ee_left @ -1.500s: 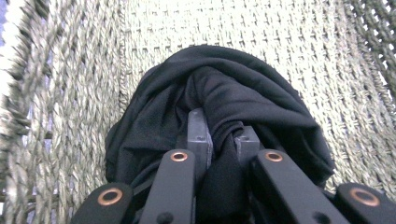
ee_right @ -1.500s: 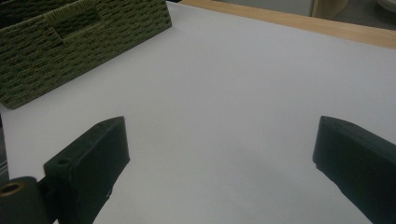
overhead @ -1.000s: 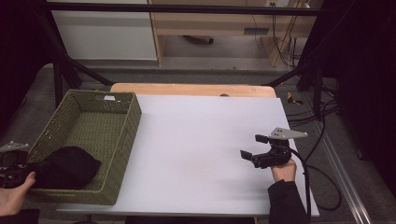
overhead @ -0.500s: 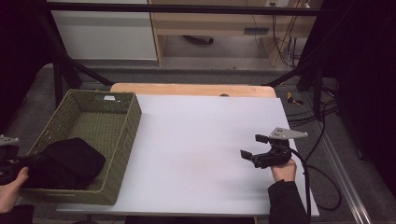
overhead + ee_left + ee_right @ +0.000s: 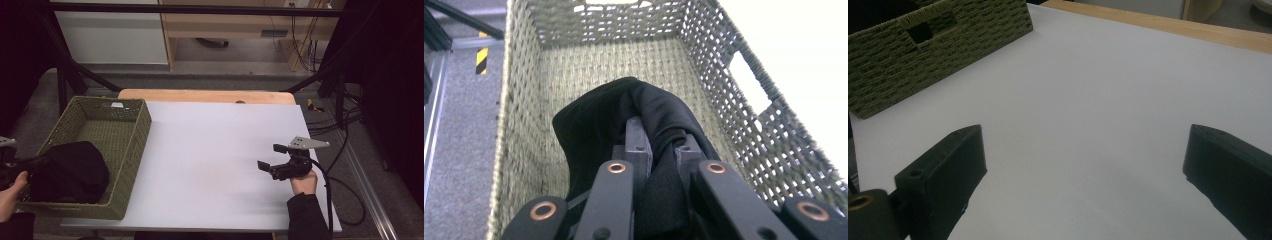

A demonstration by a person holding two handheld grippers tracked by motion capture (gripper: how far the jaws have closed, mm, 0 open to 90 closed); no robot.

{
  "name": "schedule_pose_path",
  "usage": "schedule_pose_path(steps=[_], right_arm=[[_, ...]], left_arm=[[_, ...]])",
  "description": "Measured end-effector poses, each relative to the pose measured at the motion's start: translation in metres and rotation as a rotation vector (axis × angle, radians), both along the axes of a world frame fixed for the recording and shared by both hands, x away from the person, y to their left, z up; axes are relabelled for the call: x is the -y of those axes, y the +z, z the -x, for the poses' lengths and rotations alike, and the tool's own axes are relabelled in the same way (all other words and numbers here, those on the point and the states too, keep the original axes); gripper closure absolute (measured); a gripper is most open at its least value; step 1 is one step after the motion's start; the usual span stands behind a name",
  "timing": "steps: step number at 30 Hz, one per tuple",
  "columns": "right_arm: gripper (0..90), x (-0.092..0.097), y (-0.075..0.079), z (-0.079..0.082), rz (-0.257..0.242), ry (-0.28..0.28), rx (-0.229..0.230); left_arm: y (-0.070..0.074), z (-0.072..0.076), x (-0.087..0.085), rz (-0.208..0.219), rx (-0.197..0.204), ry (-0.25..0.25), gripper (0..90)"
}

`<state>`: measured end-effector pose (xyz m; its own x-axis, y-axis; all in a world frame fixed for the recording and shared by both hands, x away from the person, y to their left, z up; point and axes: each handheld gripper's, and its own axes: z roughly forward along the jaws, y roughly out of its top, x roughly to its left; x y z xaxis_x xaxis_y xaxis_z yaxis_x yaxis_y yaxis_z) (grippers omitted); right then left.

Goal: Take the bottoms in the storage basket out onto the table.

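Left gripper [image 5: 659, 145] pinches a fold of the soft black cloth bundle [image 5: 70, 172], jaws pressed tight on the fabric. The bundle sits in the near end of the green woven rectangular basket [image 5: 142, 117], which stands at the left edge of the white table [image 5: 215, 150], its bulk bulging above the rim. Right gripper [image 5: 270, 157] hovers near the table's right edge, jaws spread wide, nothing between them.

Step looks like lifting the cloth out of the basket. To do it well: keep the pinch firm, raise straight up until the trailing fabric clears the near and right walls, then carry over to open table. Watch for cloth snagging on the weave or dragging the light basket along; the free right gripper could steady the rim.

Hard to tell: how much cloth hangs below the grip, what kind of garment it is, and whether anything lies under it. In the high view the left gripper is cut off at the frame edge, dark against dark.
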<state>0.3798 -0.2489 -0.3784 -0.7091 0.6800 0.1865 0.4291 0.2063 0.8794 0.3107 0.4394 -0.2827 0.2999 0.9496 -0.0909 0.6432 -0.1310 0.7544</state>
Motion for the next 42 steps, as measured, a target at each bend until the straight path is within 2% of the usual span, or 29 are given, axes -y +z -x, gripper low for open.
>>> schedule_pose_path(steps=[11,16,34,42], right_arm=[[4.0,0.0,0.0,0.0,-0.002,0.002,0.002],[4.0,0.0,0.0,0.0,-0.001,0.002,-0.001],[4.0,0.0,0.0,0.0,-0.002,0.002,0.001],[4.0,0.0,0.0,0.0,0.0,0.002,0.001]], left_arm=[[0.019,-0.008,0.013,0.012,0.031,-0.047,82.1],[0.025,-0.011,0.014,0.025,0.042,-0.062,82.1],[0.048,-0.017,0.016,0.019,0.081,-0.098,82.2],[0.053,-0.023,0.02,0.021,0.083,-0.128,82.2]])
